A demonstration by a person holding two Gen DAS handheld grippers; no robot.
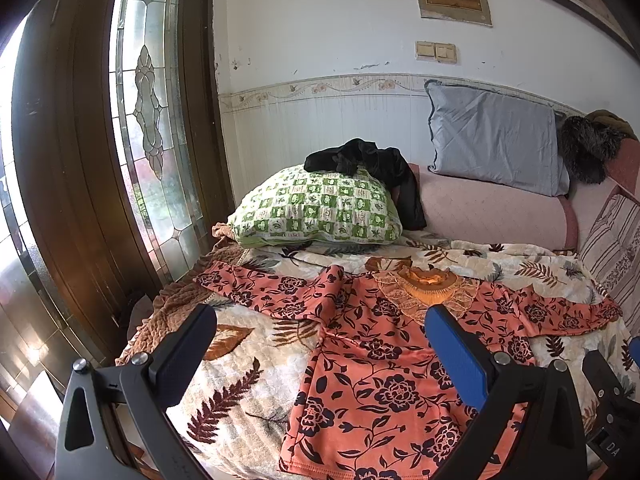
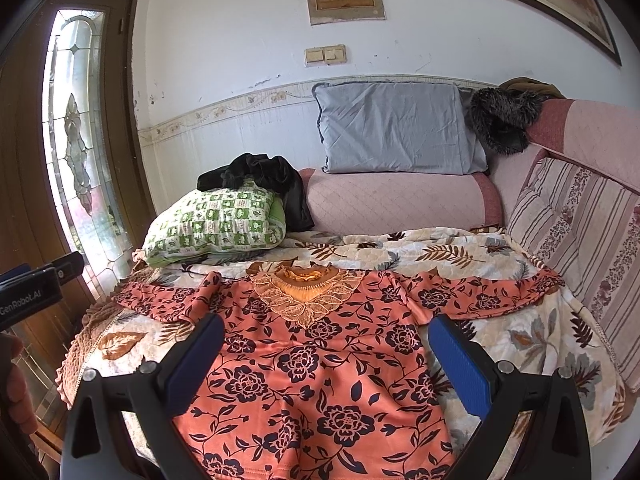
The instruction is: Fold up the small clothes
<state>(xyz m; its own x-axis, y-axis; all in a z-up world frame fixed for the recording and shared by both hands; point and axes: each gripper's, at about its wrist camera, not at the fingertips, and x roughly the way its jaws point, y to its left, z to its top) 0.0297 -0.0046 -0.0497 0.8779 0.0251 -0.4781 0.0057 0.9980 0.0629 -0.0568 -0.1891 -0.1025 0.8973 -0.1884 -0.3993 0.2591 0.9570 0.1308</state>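
Observation:
A small orange long-sleeved top with dark flowers (image 1: 384, 364) (image 2: 312, 372) lies spread flat, front up, on a leaf-patterned quilt (image 1: 248, 376) (image 2: 520, 336). Its lace collar (image 1: 432, 284) (image 2: 308, 288) points away from me and both sleeves are stretched out sideways. My left gripper (image 1: 320, 328) is open and empty, hovering above the top's left side near the hem. My right gripper (image 2: 324, 336) is open and empty, above the middle of the top. The left gripper's body also shows at the left edge of the right wrist view (image 2: 36, 284).
A green checked pillow (image 1: 316, 208) (image 2: 216, 220) with a black garment (image 1: 368, 168) (image 2: 260, 180) on it lies behind the top. A grey pillow (image 1: 496, 140) (image 2: 396, 128), pink bolster (image 2: 400, 200) and striped cushion (image 2: 576, 224) line the back and right. A wooden glass door (image 1: 100, 120) stands left.

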